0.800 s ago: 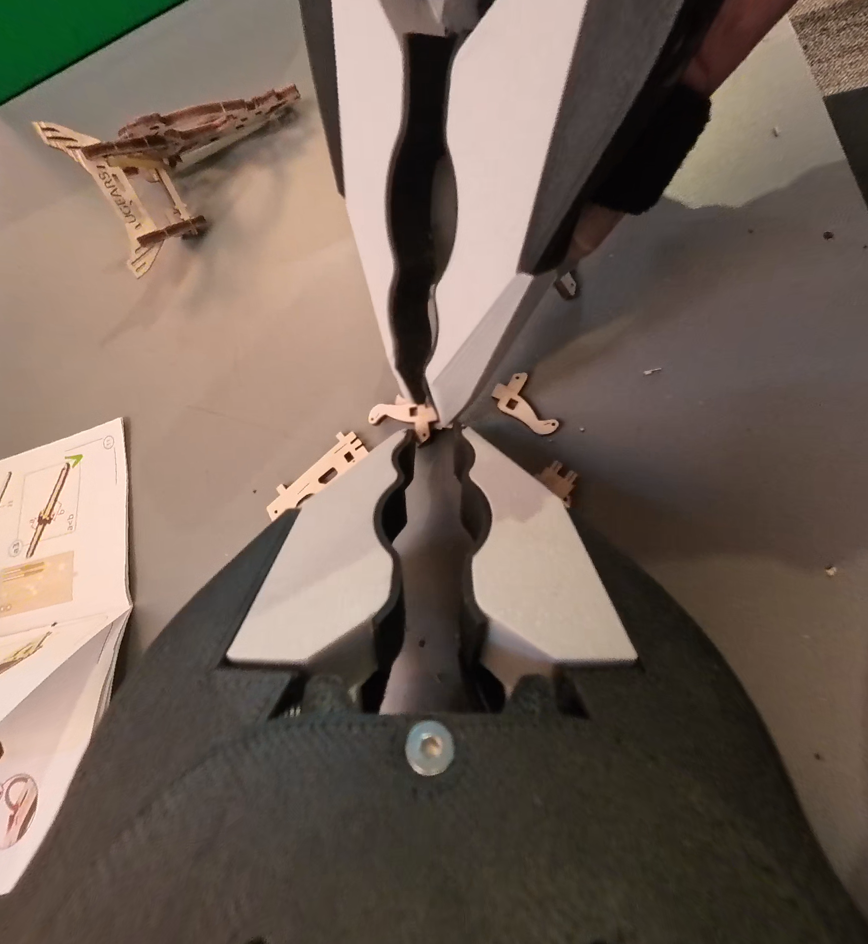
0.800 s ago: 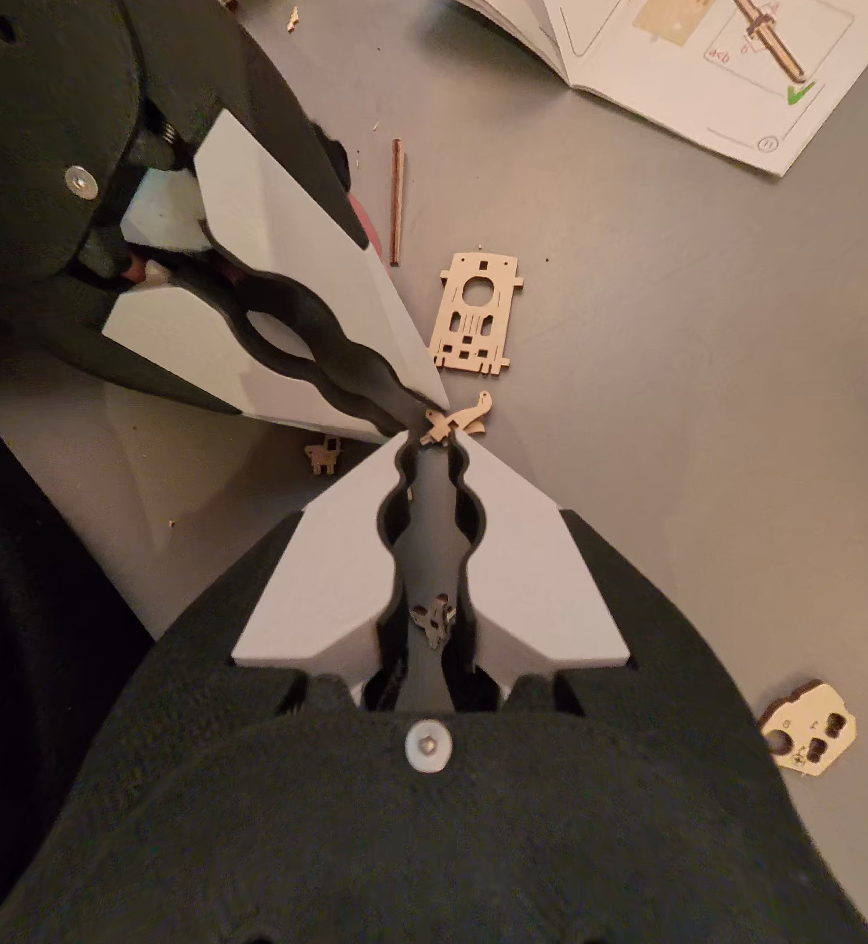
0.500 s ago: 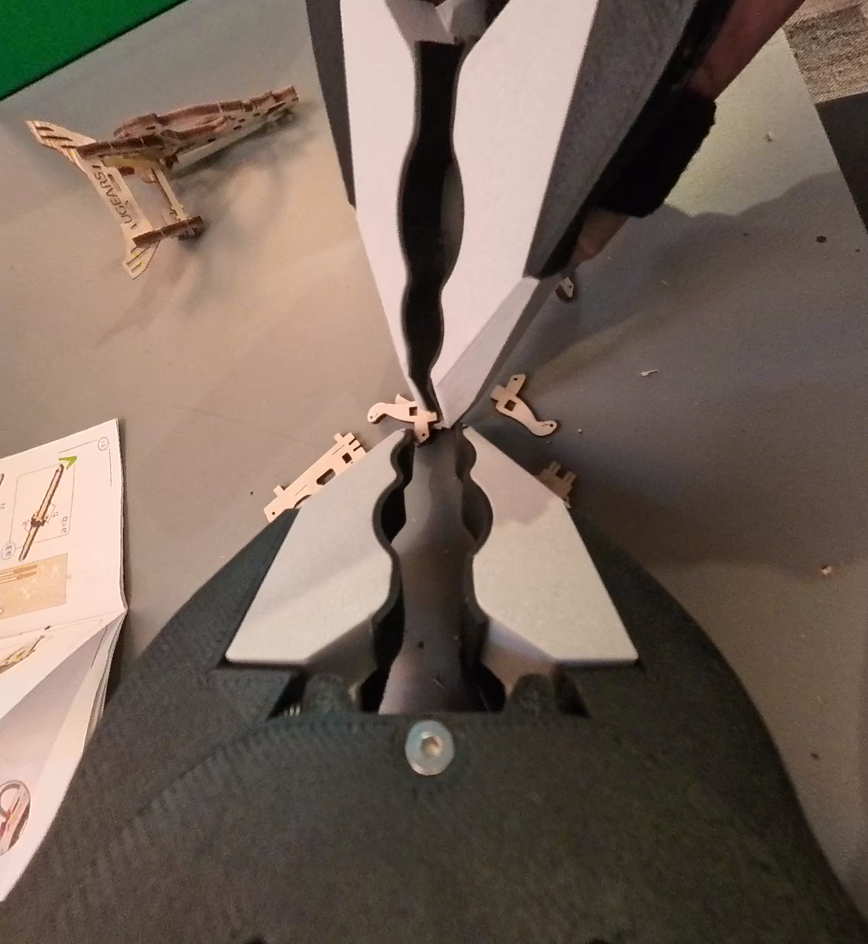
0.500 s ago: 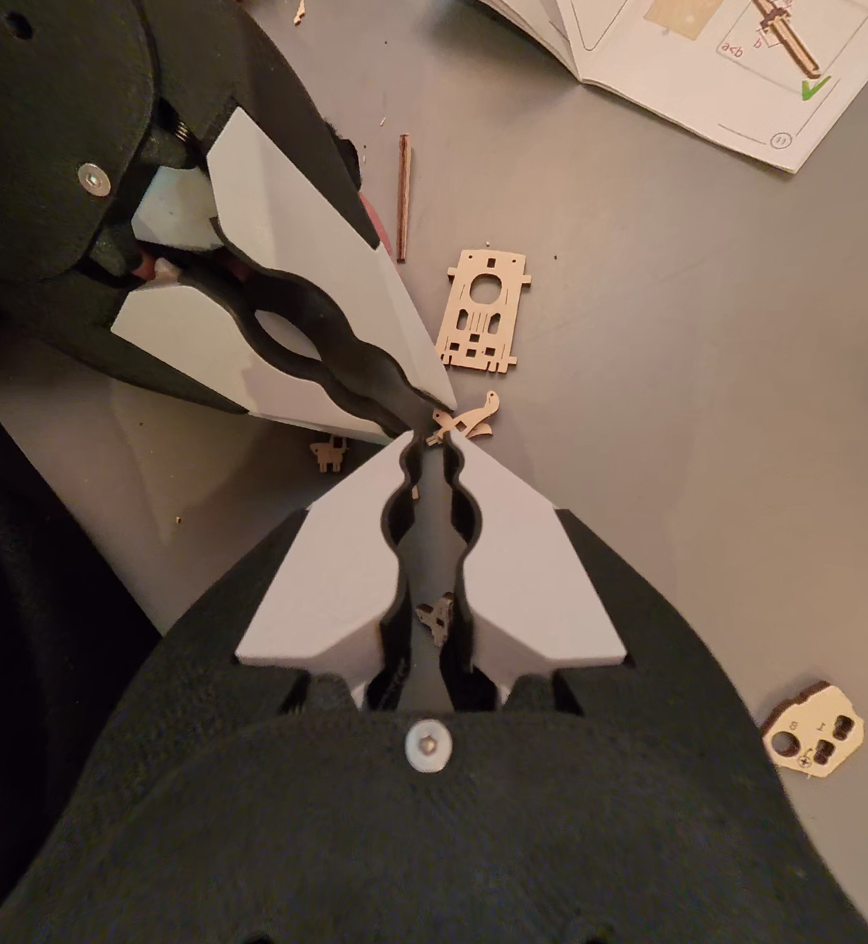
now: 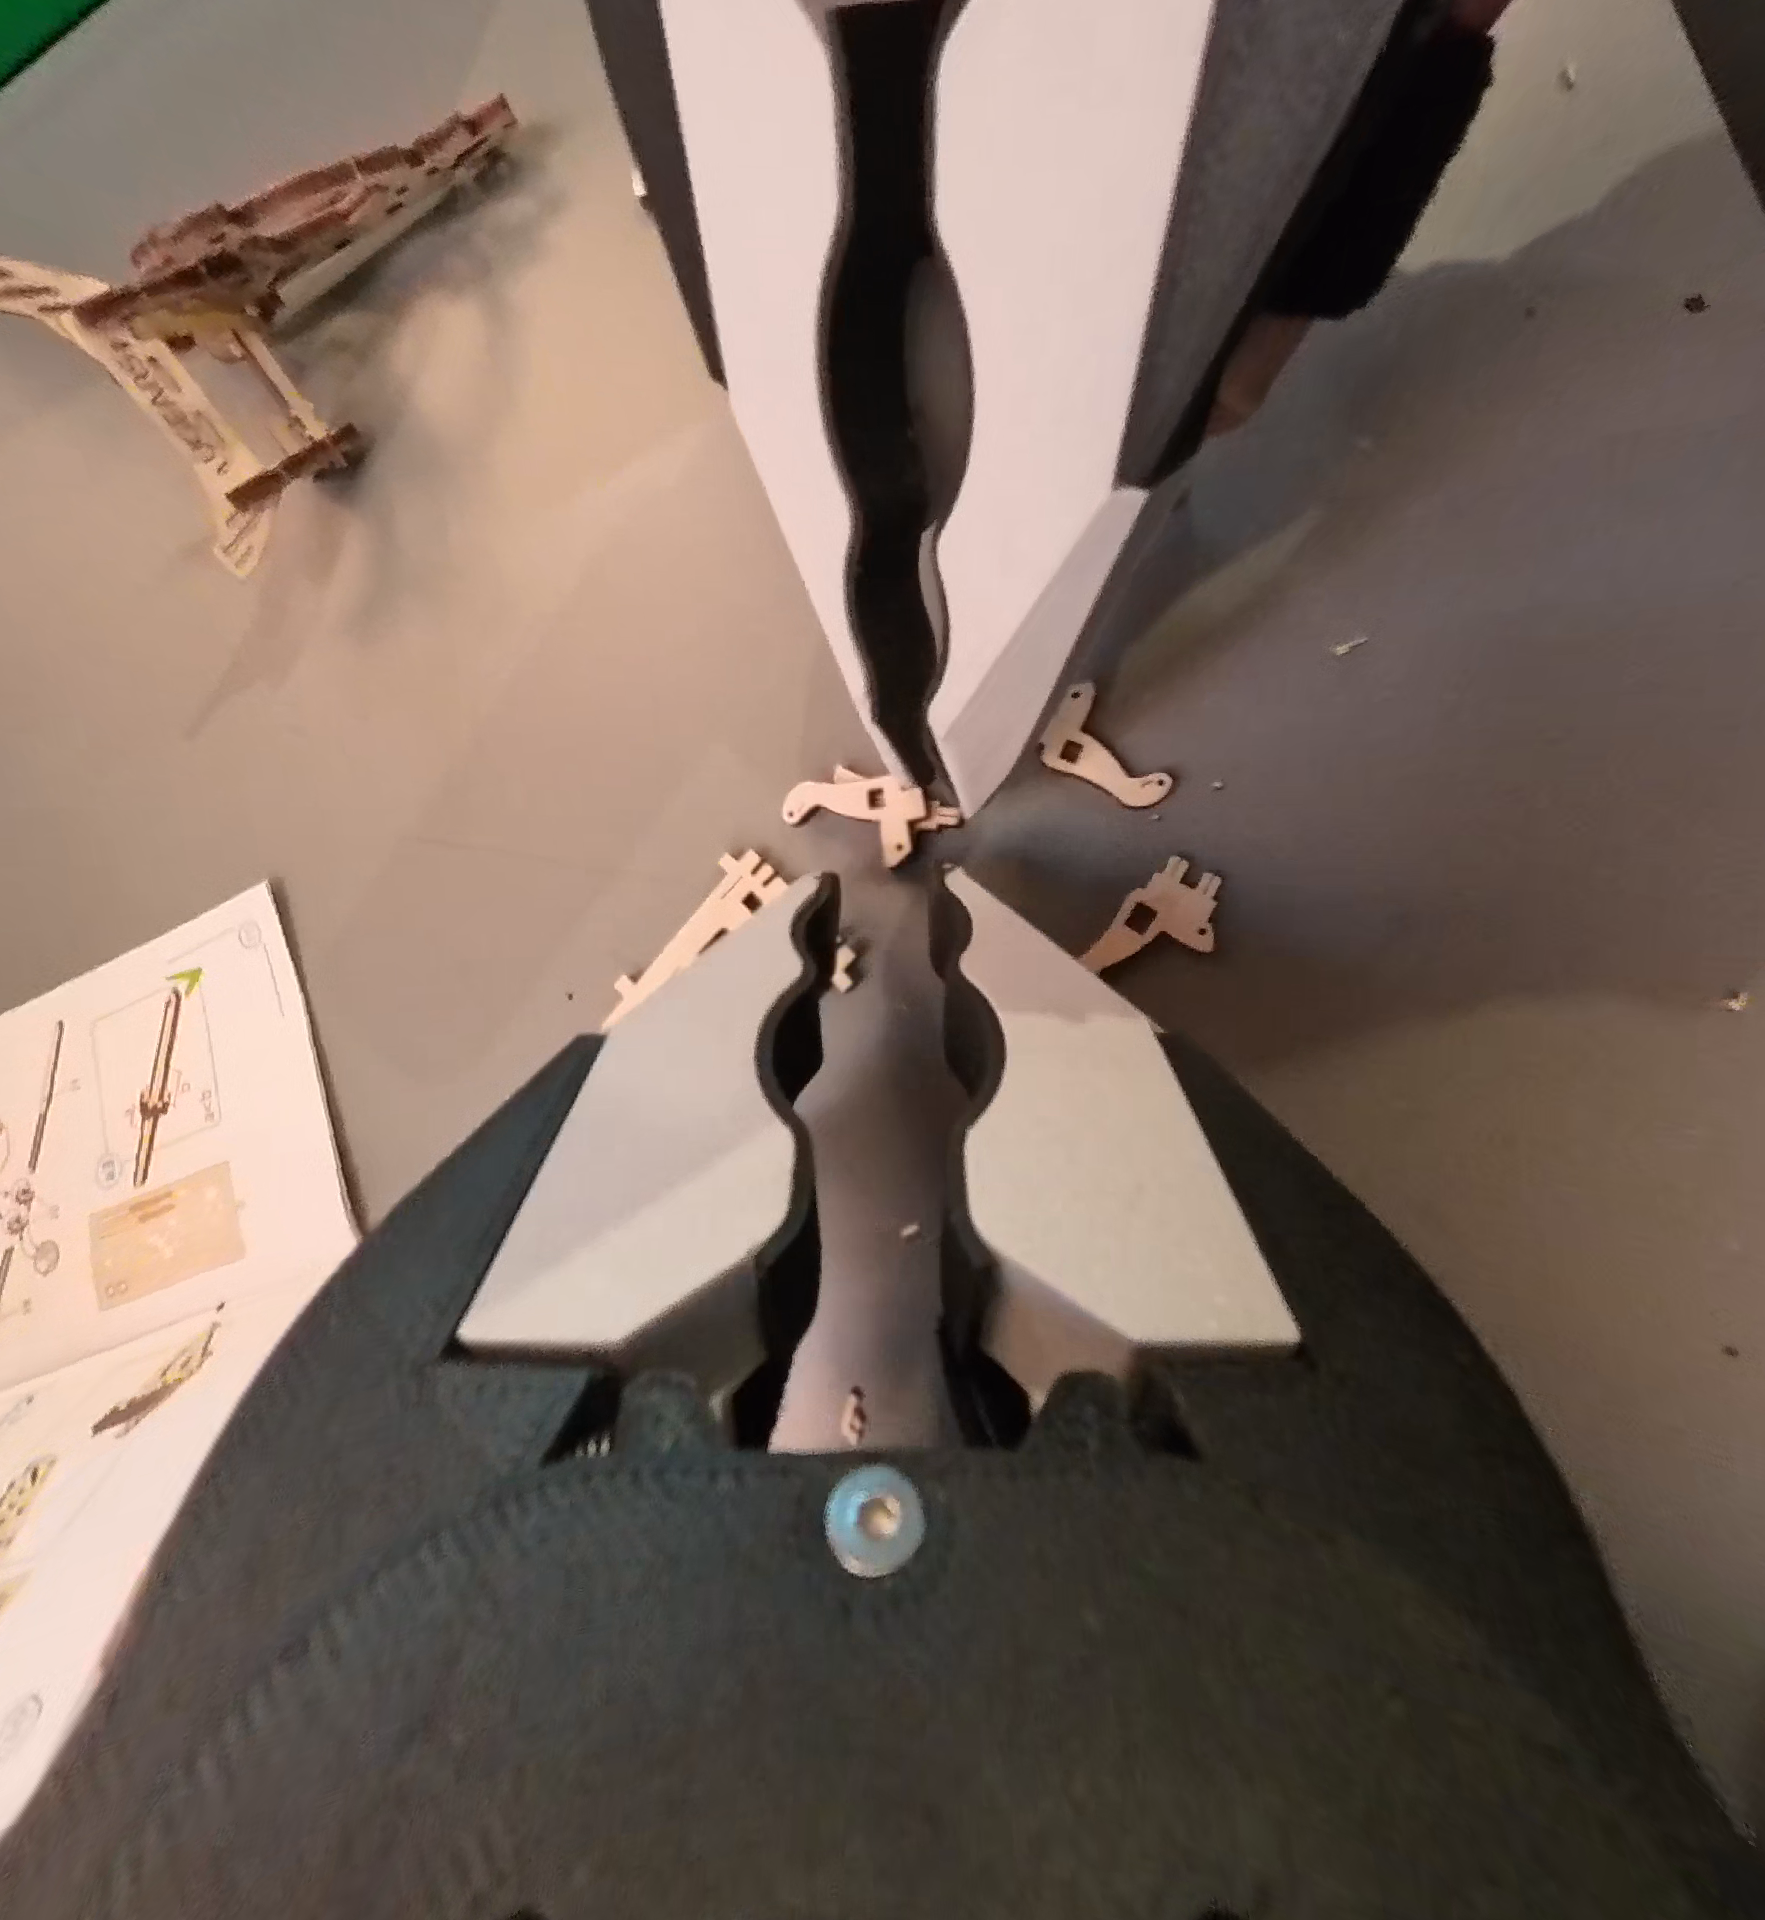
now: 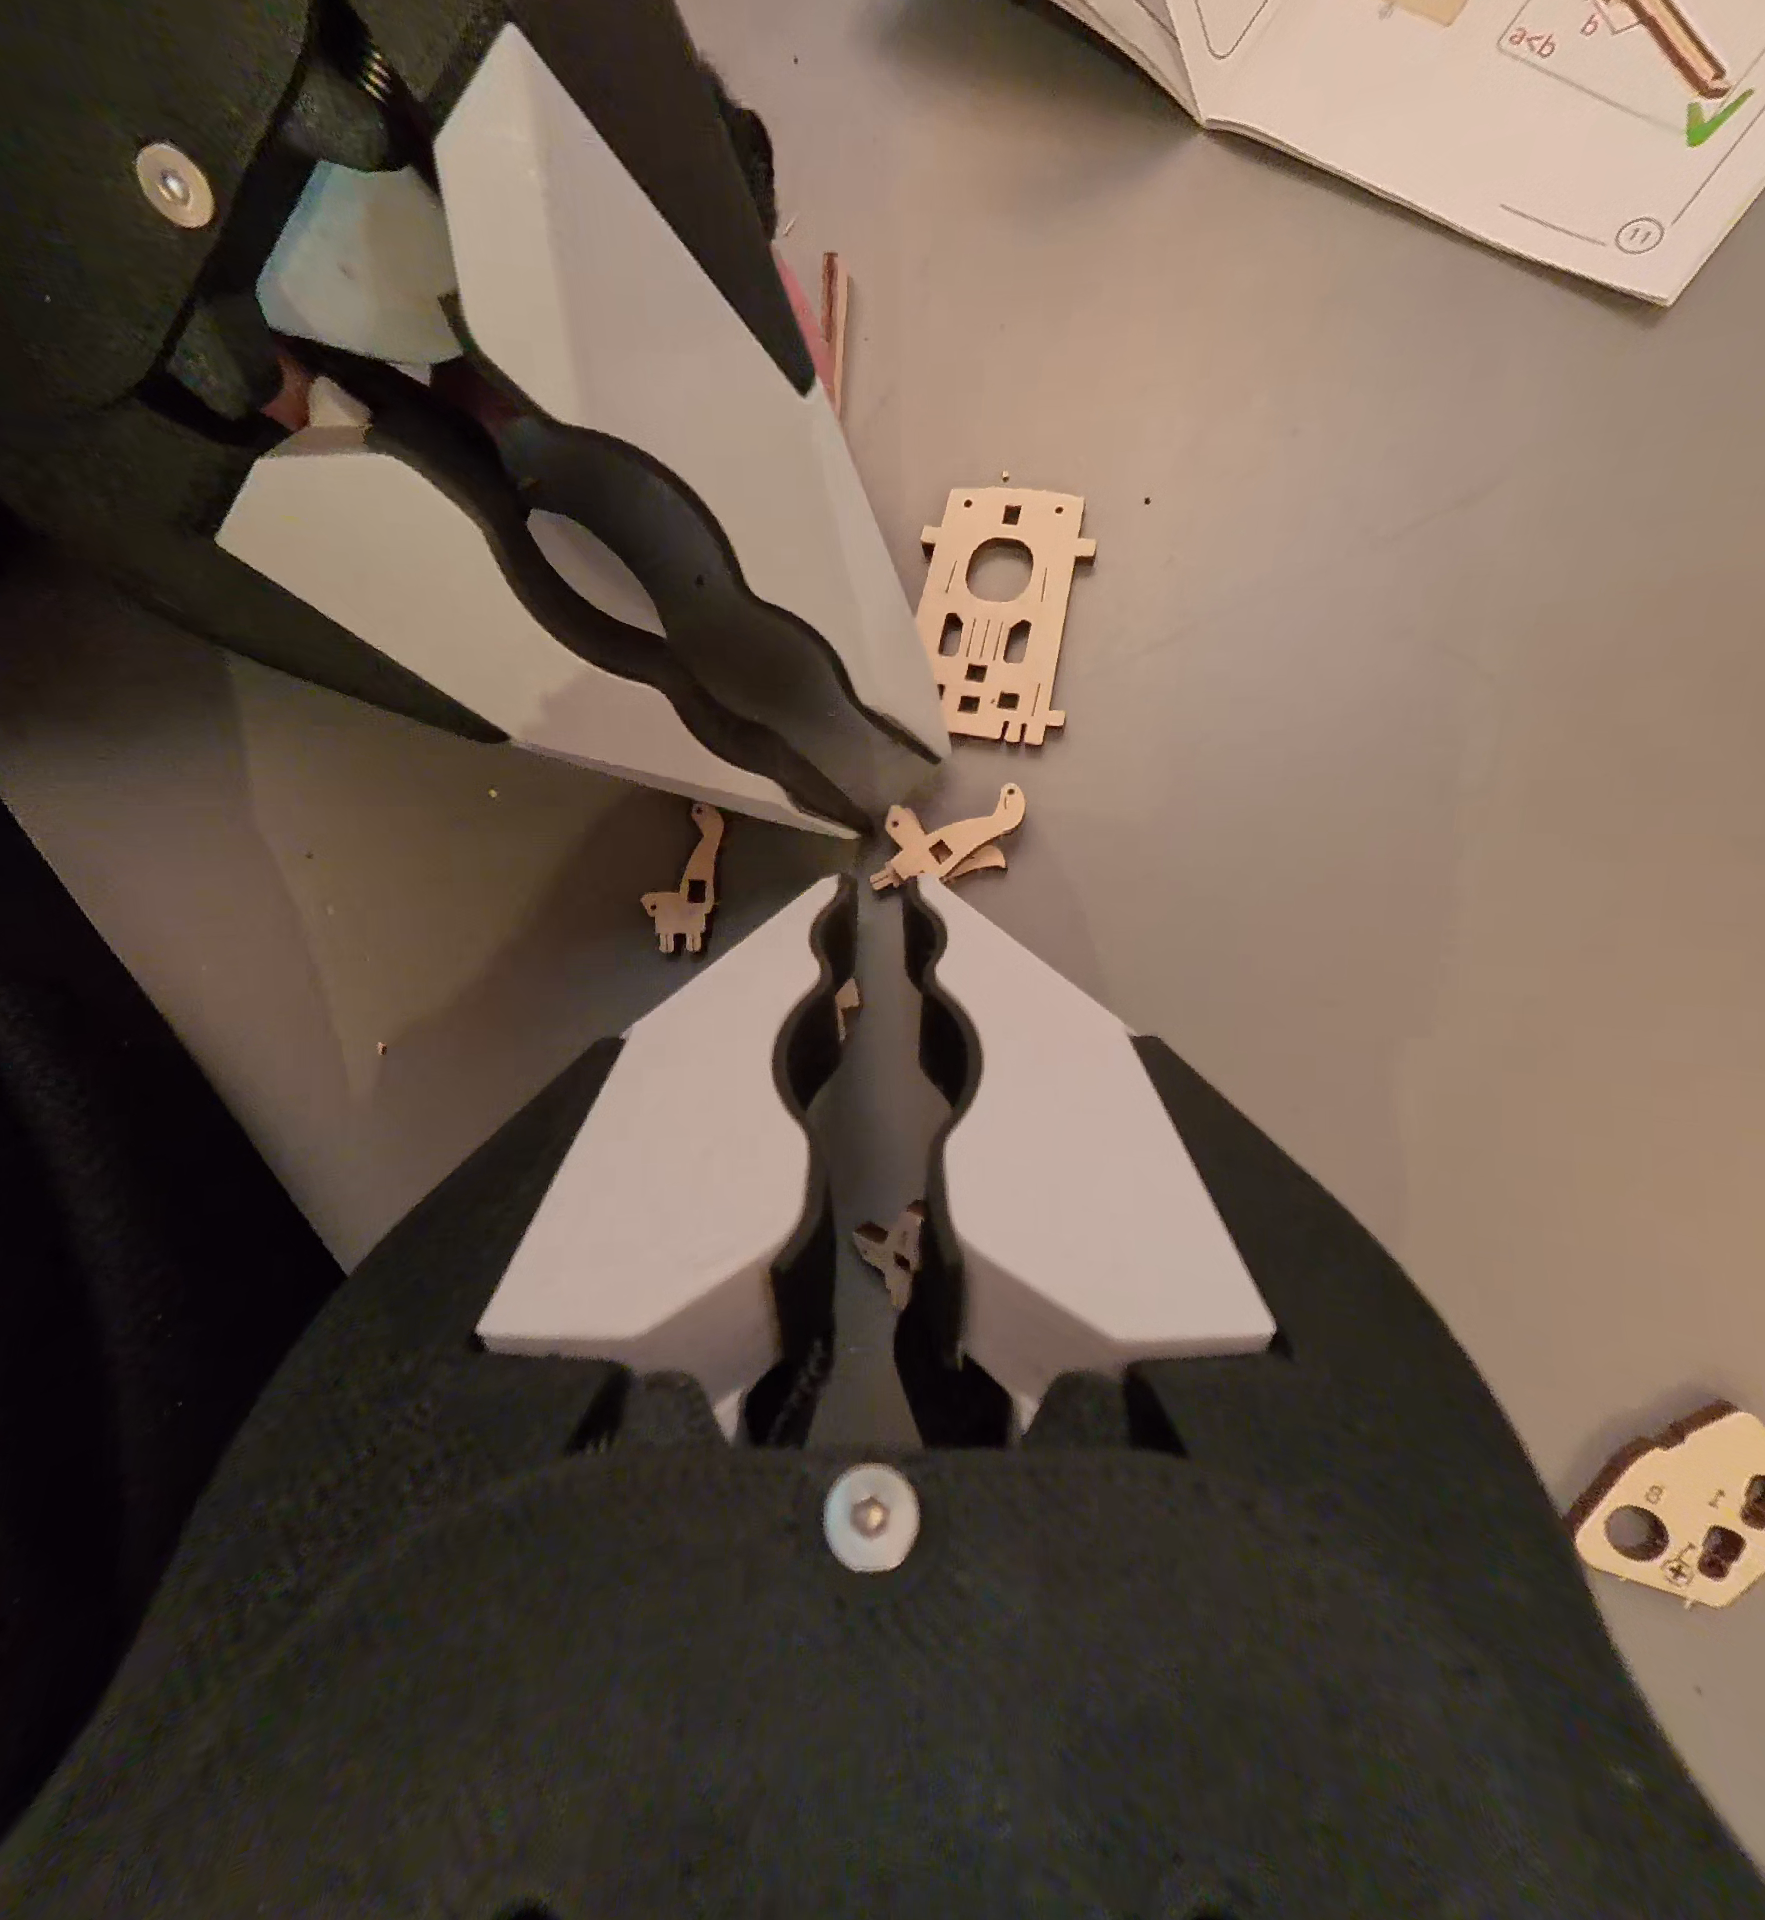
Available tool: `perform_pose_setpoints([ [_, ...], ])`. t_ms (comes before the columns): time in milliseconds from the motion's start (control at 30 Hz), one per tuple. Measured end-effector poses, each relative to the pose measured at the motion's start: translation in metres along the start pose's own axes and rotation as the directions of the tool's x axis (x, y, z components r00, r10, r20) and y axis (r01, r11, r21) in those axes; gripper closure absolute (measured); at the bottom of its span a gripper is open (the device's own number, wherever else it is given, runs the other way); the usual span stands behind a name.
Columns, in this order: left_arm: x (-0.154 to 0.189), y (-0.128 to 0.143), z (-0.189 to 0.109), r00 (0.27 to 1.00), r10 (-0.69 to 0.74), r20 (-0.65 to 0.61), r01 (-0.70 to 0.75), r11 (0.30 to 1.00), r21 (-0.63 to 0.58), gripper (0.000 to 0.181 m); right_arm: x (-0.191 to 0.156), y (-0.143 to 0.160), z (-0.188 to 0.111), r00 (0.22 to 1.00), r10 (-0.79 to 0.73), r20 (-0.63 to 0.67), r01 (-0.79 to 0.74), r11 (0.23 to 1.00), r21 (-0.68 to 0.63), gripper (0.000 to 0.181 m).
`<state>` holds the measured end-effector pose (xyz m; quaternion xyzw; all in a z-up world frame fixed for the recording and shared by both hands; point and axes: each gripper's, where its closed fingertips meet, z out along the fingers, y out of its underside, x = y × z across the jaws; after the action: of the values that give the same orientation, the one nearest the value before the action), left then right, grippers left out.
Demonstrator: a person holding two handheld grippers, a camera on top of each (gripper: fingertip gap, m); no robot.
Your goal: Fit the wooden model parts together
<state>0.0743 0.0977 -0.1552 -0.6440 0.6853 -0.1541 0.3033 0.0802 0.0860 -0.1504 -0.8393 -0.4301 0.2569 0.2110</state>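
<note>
R tool (image 6: 873,891) on wooden part (image 6: 951,840)

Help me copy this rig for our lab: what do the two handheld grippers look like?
Both match. The left gripper and right gripper each have a black, rough-textured body, a silver hex bolt at its centre, and two pale grey wedge fingers tapering to points, lined with wavy black pads. No cables show. Black fabric, perhaps a cuff, sits behind the right one.
</note>
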Motion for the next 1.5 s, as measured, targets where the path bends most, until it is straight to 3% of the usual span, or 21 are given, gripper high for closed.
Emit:
perform_pose_setpoints([
  [33, 0.002, -0.0016, 0.0006, 1.0, 0.012, -0.018, -0.012, 1.0, 0.005, 0.166, -0.0002, -0.0005, -0.0003, 1.0, 0.003, 0.003, -0.003, 1.0, 0.004, 0.175],
  [333, 0.0026, -0.0064, 0.0071, 0.998, 0.031, -0.058, -0.03, 0.999, 0.015, 0.176, 0.0001, 0.0013, -0.0001, 1.0, 0.008, 0.013, -0.008, 1.0, 0.001, 0.176],
  [1500, 0.0062, -0.009, 0.0082, 0.984, 0.137, -0.116, -0.136, 0.991, 0.012, 0.177, 0.0074, 0.0036, -0.0001, 0.999, 0.033, 0.004, -0.033, 0.999, -0.001, 0.169],
])
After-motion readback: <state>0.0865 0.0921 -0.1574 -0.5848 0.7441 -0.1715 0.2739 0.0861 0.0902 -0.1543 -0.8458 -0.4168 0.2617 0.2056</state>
